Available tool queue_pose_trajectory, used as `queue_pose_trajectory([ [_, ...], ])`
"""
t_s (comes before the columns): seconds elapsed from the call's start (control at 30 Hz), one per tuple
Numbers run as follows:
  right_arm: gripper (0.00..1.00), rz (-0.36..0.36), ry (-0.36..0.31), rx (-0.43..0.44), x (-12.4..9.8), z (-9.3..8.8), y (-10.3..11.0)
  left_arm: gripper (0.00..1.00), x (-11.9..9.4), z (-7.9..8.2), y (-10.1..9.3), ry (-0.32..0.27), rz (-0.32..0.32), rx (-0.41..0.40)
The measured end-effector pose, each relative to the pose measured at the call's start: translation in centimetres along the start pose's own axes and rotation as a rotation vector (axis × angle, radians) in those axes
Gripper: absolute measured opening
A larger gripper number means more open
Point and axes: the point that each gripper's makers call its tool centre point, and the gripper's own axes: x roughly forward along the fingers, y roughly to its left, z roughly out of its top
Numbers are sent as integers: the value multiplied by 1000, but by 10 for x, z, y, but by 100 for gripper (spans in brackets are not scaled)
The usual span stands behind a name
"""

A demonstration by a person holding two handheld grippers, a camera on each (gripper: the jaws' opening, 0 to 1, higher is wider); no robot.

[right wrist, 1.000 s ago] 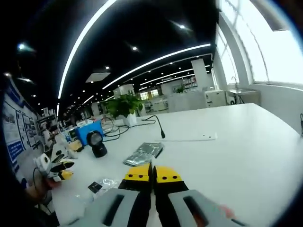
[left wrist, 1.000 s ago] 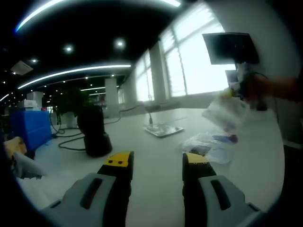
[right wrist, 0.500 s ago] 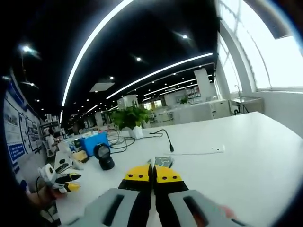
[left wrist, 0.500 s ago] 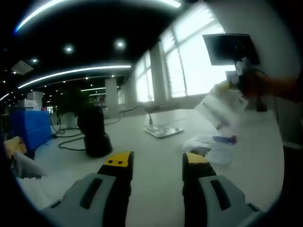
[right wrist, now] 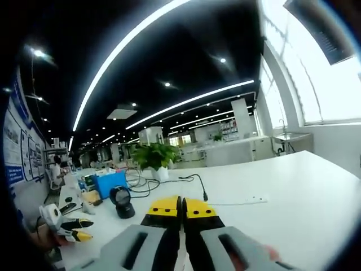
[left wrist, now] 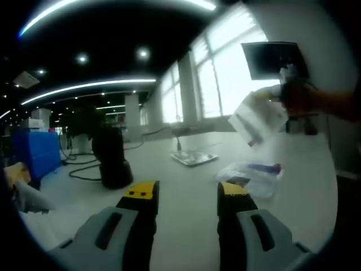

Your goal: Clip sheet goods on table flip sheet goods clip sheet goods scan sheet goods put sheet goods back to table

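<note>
The right gripper [right wrist: 181, 208] has its fingers pressed together; in the left gripper view it holds a clear packet [left wrist: 256, 116] up in the air, well above the bench [left wrist: 186, 192]. The left gripper [left wrist: 186, 195] waits low with its fingers spread and empty. Picking up looks done. The black scanner [left wrist: 113, 158] stands apart, so scanning and setting the packet down likely remain. More packets [left wrist: 251, 175] lie on the bench.

Seen from the left gripper view, the right gripper [left wrist: 269, 97] has carried the clear sheet packet [left wrist: 256, 116] higher and a little leftward, now well above the bagged goods [left wrist: 251, 175] on the bench [left wrist: 186, 192]; the packet seems turned flatter toward the camera, though blurred.
</note>
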Motion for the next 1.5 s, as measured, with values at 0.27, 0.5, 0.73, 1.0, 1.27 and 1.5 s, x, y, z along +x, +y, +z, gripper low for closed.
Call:
queue_pose_trajectory([
  [0.27,0,23,-91,2,17,11,21,34,0,-1,0,4,0,3],
  [0.5,0,-22,-158,42,34,19,22,34,0,-3,-1,19,-1,12],
  [0.73,0,-49,-171,13,52,22,33,34,0,-5,2,25,8,-8],
  [1.0,0,-61,-186,20,67,26,43,37,1,-9,4,38,17,-4],
  [1.27,0,-96,-172,33,87,25,40,37,1,-7,1,27,6,-7],
  [1.5,0,-83,-201,41,102,32,49,37,1,-8,2,36,7,3],
])
